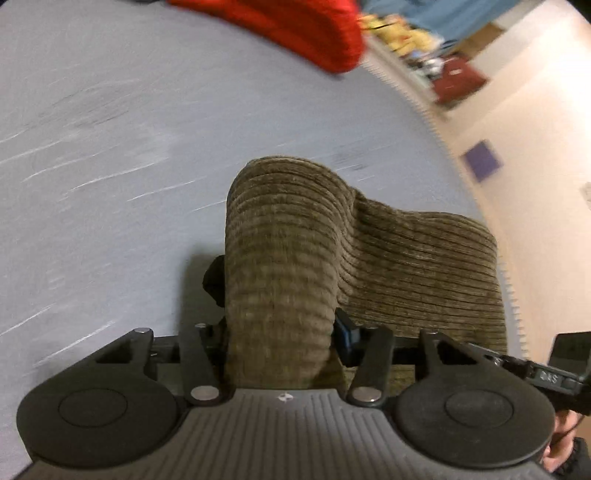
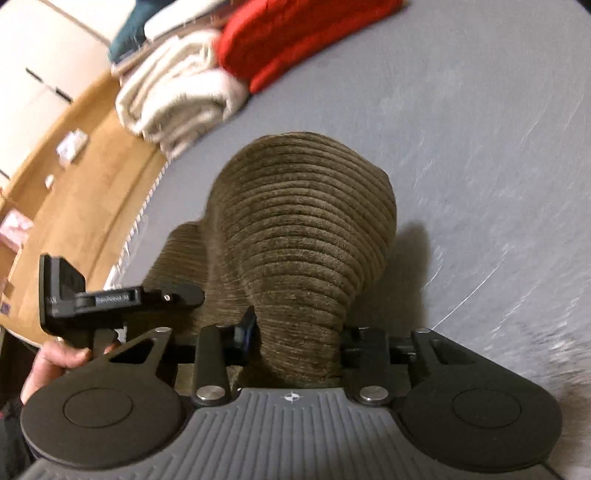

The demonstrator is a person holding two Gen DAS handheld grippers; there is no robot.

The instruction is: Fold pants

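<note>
Here the pants (image 1: 295, 236) are brown, with soft ribs running across them. They lie on a gray bed (image 1: 110, 147), close to its edge.

In the left view, the left gripper (image 1: 280, 314) has a thick fold of the pants bunched between its two fingers. The cloth fills the gap from side to side, so the fingers are squeezed onto it. The fold rises from the gripper and bends over at the top. From there the rest of the pants stretches off to the right, along the bed's edge. So the long way of the pants runs sideways here, from one gripper toward the other.

In the right view, the right gripper (image 2: 295, 339) holds another bunch of the pants (image 2: 306, 221) the same way. The cloth is pinched narrow where the fingers press it, then spreads into a wide round hump above. More of the pants trails off to the left, behind the other gripper. That other gripper shows at the left side with a hand (image 2: 55, 362) under it.

A red blanket (image 1: 288, 26) lies folded at the far side of the bed. A white blanket (image 2: 173, 96) lies rolled up beside it. The floor (image 2: 81, 177) past the bed's edge is wood. Both views are blurry.
</note>
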